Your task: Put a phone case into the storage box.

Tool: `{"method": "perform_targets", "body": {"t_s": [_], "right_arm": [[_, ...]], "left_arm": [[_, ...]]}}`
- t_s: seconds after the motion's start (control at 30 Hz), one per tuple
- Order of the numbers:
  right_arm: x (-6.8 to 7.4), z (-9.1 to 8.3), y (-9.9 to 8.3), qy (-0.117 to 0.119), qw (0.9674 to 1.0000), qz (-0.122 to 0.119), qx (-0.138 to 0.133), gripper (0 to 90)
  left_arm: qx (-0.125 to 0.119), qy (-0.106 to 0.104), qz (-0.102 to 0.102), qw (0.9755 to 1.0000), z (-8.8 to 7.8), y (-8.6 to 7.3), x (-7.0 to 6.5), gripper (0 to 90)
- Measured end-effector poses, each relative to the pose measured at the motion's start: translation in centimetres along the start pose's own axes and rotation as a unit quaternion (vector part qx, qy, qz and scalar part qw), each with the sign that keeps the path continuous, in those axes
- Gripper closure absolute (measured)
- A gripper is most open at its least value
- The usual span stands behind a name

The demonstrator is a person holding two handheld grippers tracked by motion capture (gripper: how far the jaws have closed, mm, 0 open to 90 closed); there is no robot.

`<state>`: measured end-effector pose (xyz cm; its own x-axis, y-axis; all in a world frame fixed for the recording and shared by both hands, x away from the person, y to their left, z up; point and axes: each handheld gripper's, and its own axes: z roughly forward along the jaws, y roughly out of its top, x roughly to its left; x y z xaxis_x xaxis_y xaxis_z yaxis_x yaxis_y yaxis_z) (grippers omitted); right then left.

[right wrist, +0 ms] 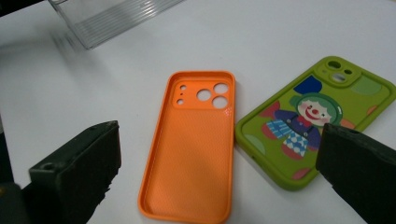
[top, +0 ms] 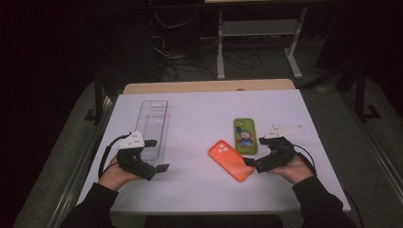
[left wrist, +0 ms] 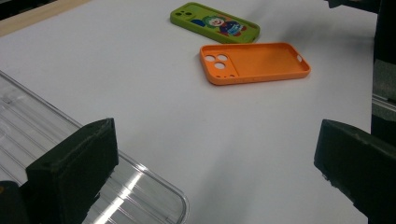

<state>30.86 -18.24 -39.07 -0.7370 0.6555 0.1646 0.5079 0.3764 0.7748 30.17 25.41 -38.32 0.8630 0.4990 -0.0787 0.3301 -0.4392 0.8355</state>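
An empty orange phone case (top: pixel 230 160) (left wrist: pixel 254 62) (right wrist: pixel 194 140) lies inside-up near the middle of the white table (top: pixel 199 114). A green phone case (top: pixel 245 135) (left wrist: pixel 215 21) (right wrist: pixel 317 119) with a clown picture lies just right of it, almost touching. A clear plastic tray (top: pixel 153 127) (left wrist: pixel 42 135) (right wrist: pixel 109 16) lies at the left. My left gripper (top: pixel 158 155) (left wrist: pixel 215 182) is open, hovering at the tray's near end. My right gripper (top: pixel 255 152) (right wrist: pixel 219 172) is open, its jaws spread low over the near ends of both cases.
The table's far edge shows a wooden strip (top: pixel 209 86). Beyond it the dark floor holds cables (top: pixel 190 61) and a white desk frame (top: pixel 259 42). Bare white table lies between the tray and the cases.
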Motion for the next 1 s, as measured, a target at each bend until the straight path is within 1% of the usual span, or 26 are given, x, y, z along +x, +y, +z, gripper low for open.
{"method": "perform_targets", "body": {"t_s": [0.03,0.1,0.17,0.23,0.3,0.33,0.4,0.43,0.57,0.6,0.73,0.83,1.0], "right_arm": [[-0.1,0.2,0.1,0.0,1.0,-0.005,-0.003,0.0],[-0.1,0.4,0.4,-0.001,1.0,-0.004,0.0,0.0],[-0.3,0.6,0.7,0.0,1.0,-0.009,-0.001,0.0],[-0.3,0.9,1.0,0.001,1.0,-0.004,0.004,0.0],[-0.4,1.1,1.3,0.0,0.9999,-0.014,0.003,0.0],[-0.3,1.2,1.4,-0.001,0.9999,-0.01,0.006,0.0],[-0.4,1.4,1.6,-0.003,0.9999,-0.014,0.007,0.0],[-0.4,1.5,1.7,-0.003,0.9999,-0.01,0.009,0.0],[-0.6,1.7,2.1,-0.003,0.9998,-0.015,0.008,0.0],[-0.6,1.7,2.2,-0.002,0.9999,-0.012,0.007,0.0],[-0.6,2.0,2.6,-0.002,0.9998,-0.016,0.007,0.0],[-0.5,2.3,3.0,-0.002,0.9998,-0.014,0.01,0.0],[-0.6,2.7,3.5,-0.001,0.9998,-0.021,0.005,0.0]], "left_arm": [[0.003,0.0,0.002,1.0,0.0,0.0,0.0,0.0],[0.003,-0.001,0.002,1.0,0.1,0.0,0.0,0.0],[0.005,-0.001,0.003,1.0,0.1,0.0,0.0,0.0],[0.006,-0.002,0.003,1.0,0.1,0.0,0.1,0.0],[0.008,-0.001,0.002,1.0,0.2,0.0,0.2,0.0],[0.008,-0.001,0.002,1.0,0.2,0.0,0.2,0.0],[0.008,-0.001,0.002,1.0,0.2,0.0,0.2,0.0],[0.008,-0.002,0.002,1.0,0.2,0.0,0.2,0.0],[0.01,-0.003,0.005,0.9999,0.3,-0.1,0.3,0.0],[0.009,-0.003,0.004,0.9999,0.3,0.0,0.3,0.0],[0.007,-0.006,-0.002,1.0,0.4,0.0,0.2,0.0],[0.009,-0.005,0.001,0.9999,0.4,0.0,0.2,0.0],[0.008,-0.004,0.002,1.0,0.3,0.0,0.3,0.0]]}}
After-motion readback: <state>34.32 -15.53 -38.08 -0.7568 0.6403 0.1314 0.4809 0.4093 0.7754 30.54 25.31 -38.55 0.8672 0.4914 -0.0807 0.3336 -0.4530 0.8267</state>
